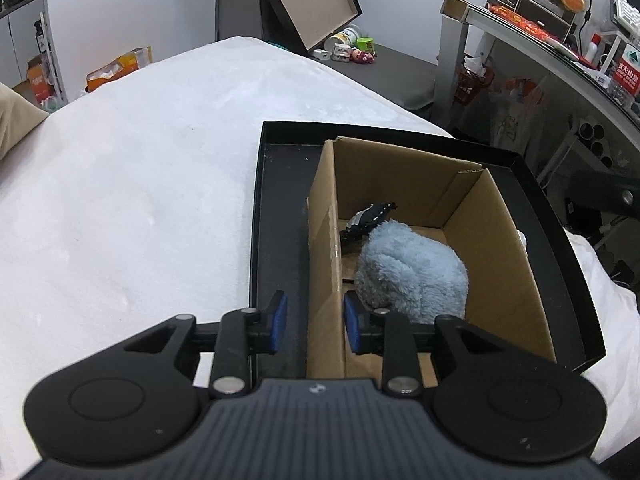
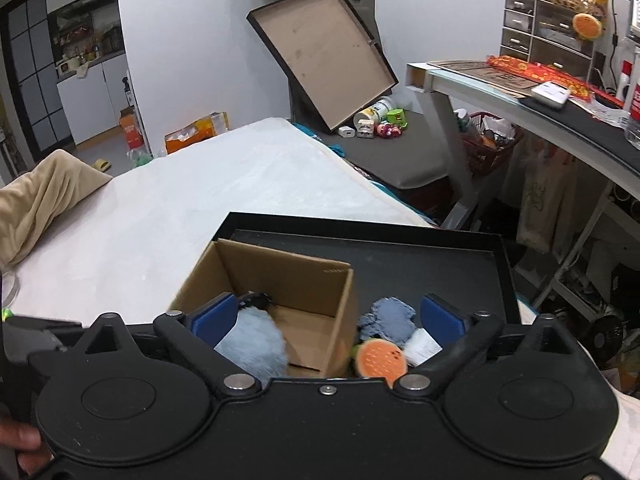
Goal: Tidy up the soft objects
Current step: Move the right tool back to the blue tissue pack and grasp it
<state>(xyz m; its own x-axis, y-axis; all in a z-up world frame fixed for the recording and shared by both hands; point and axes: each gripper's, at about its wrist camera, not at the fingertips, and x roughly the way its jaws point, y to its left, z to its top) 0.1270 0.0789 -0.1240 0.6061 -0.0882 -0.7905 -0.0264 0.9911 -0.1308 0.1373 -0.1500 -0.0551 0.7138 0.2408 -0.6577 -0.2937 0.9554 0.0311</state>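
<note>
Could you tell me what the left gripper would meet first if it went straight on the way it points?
Probably the cardboard box's left wall: the open left gripper straddles it, though depth is unclear.

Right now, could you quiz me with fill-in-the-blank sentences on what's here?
1. The fluffy blue plush lies inside the ____ box.
2. That box stands in a ____ tray.
3. The orange slice toy lies ____ the box.
4. The left gripper straddles the box's ____.

Missing: cardboard; black; outside; wall

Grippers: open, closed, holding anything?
Left gripper: open, straddling the cardboard box wall.
Right gripper: open, holding nothing.
</note>
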